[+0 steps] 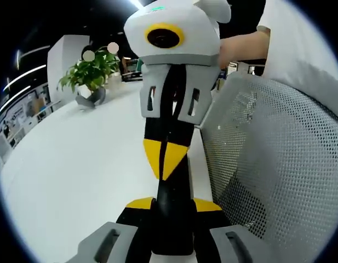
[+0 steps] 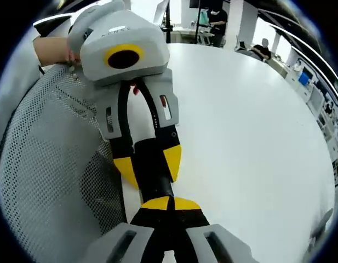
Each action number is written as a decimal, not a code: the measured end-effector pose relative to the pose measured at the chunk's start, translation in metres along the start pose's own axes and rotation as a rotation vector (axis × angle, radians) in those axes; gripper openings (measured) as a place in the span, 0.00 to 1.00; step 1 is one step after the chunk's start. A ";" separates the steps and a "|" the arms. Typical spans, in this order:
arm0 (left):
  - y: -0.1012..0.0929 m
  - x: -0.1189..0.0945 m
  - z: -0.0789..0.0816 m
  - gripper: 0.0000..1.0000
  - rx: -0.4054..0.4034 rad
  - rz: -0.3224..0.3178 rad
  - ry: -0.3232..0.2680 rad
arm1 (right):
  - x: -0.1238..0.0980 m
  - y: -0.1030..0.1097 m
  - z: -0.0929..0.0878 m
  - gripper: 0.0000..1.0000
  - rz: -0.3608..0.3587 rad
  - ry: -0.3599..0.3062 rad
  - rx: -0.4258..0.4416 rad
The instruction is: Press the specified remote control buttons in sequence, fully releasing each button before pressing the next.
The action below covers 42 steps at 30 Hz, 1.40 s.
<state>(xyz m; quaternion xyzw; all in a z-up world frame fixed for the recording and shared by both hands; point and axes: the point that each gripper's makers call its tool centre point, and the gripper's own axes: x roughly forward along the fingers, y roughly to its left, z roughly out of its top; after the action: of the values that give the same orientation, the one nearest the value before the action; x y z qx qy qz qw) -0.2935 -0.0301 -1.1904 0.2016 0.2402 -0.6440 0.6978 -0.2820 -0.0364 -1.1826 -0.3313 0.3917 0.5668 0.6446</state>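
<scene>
A slim black remote [image 1: 171,230] lies lengthwise between the jaws of my left gripper [image 1: 173,204], which is shut on it. In the right gripper view the same remote [image 2: 152,148] runs up into the left gripper [image 2: 149,161], with a small red button [image 2: 136,87] at its far end. My right gripper [image 2: 170,204] faces the left one head on. Its yellow tips are closed together and rest against the near end of the remote. In the left gripper view the right gripper [image 1: 164,159] points down at the remote.
Both grippers hover over a white table [image 1: 75,164] [image 2: 240,137], beside a grey mesh chair back [image 1: 278,164] [image 2: 48,175]. A potted plant [image 1: 91,74] stands at the table's far side. A person's hand [image 1: 242,46] holds the right gripper.
</scene>
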 end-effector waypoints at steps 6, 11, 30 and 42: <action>0.000 0.000 0.000 0.25 -0.005 -0.002 -0.003 | 0.000 0.004 0.001 0.00 0.053 0.003 0.009; 0.000 0.000 0.000 0.25 -0.005 -0.002 -0.004 | 0.003 0.002 0.001 0.00 0.087 0.050 0.081; 0.000 0.000 -0.001 0.25 -0.001 -0.002 -0.009 | 0.001 0.007 0.003 0.00 -0.022 -0.031 0.075; 0.000 0.000 0.000 0.25 0.001 -0.002 -0.006 | 0.003 0.016 0.009 0.00 0.028 -0.032 0.048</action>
<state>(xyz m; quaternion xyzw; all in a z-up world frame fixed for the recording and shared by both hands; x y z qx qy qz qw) -0.2933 -0.0295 -1.1906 0.1997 0.2382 -0.6455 0.6976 -0.2961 -0.0248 -1.1803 -0.3011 0.3992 0.5716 0.6506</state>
